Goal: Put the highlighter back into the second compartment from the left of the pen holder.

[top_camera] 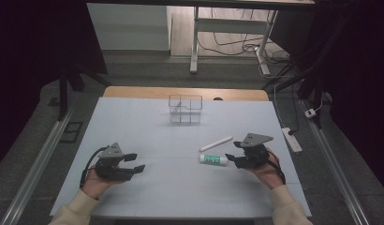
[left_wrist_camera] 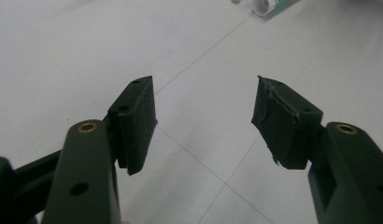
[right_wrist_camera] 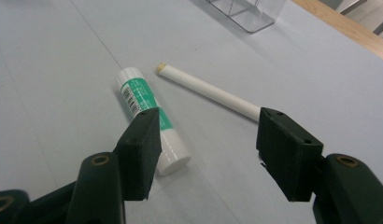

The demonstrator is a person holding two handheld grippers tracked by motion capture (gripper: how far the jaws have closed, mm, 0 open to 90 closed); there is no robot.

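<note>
1. High view: the glue stick (top_camera: 213,160) lies flat on the desk (top_camera: 148,136), long axis running left-right, just left of the right claw (top_camera: 232,150). A white stick (top_camera: 216,143) lies slanted beside it. The left claw (top_camera: 136,161) rests well apart.
2. Left gripper view: jaws spread, nothing between them.
3. Right gripper view: jaws spread and empty; the glue stick (right_wrist_camera: 150,116) points away, its white end nearest.

The glue stick (left_wrist_camera: 273,5) is cut off by the left gripper view's top edge.

One glue stick (top_camera: 213,160), one white stick (top_camera: 216,144), one clear organizer (top_camera: 185,109), two hand-held grippers
</note>
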